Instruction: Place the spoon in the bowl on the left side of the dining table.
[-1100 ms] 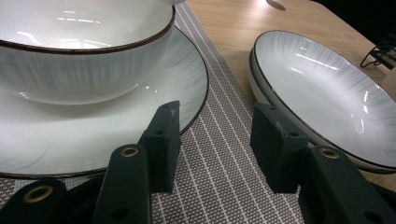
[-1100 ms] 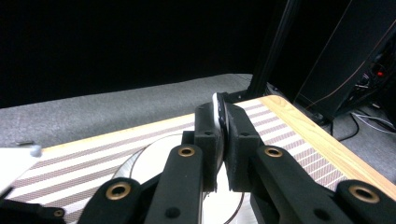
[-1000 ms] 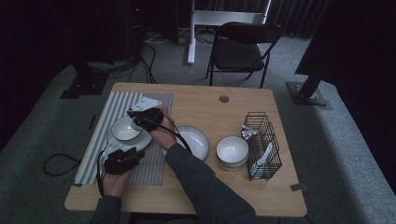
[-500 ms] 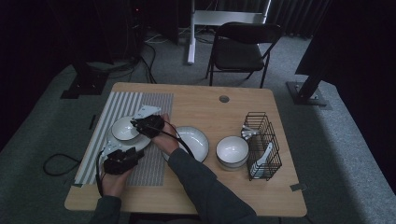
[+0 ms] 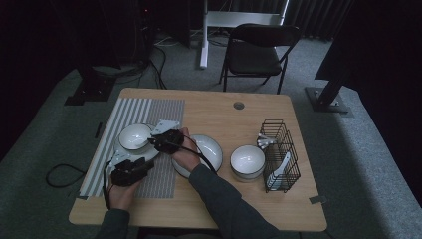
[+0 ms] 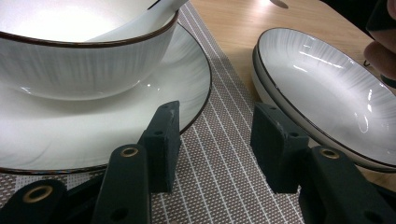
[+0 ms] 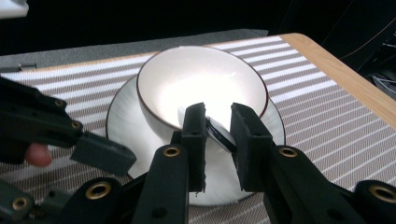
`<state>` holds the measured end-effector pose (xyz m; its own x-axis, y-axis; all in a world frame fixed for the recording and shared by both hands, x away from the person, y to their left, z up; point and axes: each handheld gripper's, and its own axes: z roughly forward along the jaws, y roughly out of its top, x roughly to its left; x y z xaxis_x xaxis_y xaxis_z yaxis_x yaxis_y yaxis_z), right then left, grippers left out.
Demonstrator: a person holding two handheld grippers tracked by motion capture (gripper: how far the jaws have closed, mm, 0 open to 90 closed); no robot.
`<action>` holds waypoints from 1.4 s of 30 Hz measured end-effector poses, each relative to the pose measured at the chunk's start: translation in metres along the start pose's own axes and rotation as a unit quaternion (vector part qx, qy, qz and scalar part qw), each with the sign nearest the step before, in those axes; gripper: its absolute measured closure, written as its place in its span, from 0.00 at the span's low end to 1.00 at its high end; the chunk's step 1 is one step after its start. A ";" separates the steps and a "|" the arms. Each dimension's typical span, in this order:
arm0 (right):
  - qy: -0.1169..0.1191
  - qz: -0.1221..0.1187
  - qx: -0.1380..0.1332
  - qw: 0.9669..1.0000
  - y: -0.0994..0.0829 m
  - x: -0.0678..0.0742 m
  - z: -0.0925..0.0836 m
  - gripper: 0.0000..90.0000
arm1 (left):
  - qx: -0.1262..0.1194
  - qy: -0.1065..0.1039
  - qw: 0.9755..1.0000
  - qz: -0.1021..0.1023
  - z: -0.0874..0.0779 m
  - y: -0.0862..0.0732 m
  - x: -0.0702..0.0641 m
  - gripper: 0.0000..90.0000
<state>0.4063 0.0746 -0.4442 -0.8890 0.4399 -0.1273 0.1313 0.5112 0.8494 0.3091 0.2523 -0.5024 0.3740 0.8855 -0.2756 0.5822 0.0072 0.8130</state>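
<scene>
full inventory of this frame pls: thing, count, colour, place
placemat: 1, grey and white striped, table's left part
plate: 1, white with dark rim, on the placemat
bowl: 1, white, on that plate
spoon: 1, white, handle on the bowl's rim, between the right jaws
shallow plates: stack, white, table's middle
second bowl: 1, white, right of the stack
wire basket: 1, black, right side, white utensils inside
table: 1, light wood
folding chair: 1, black, beyond the table
left gripper: black, open over the placemat by the plate's rim
right gripper: black, jaws just been opening around the spoon handle
</scene>
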 end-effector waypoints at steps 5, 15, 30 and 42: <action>0.002 0.002 0.000 1.000 -0.003 0.000 -0.005 0.80 | 0.000 0.001 1.000 0.001 0.000 0.000 0.000 0.59; -0.005 0.009 -0.012 1.000 -0.004 0.004 -0.029 0.74 | 0.000 0.000 1.000 0.003 0.000 0.000 -0.001 0.59; -0.013 0.045 -0.001 0.999 -0.037 0.010 -0.083 0.65 | -0.001 -0.001 1.000 0.007 0.001 0.002 -0.005 0.59; -0.011 0.049 0.013 0.999 -0.070 0.026 -0.115 0.61 | 0.002 -0.004 1.000 0.010 0.002 0.002 -0.007 0.59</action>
<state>0.3231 -0.0348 -0.4477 -0.8612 0.5051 -0.0564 0.2288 0.4844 0.8444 0.3098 0.2453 -0.4999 0.3923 0.8814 -0.2631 0.5772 -0.0131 0.8165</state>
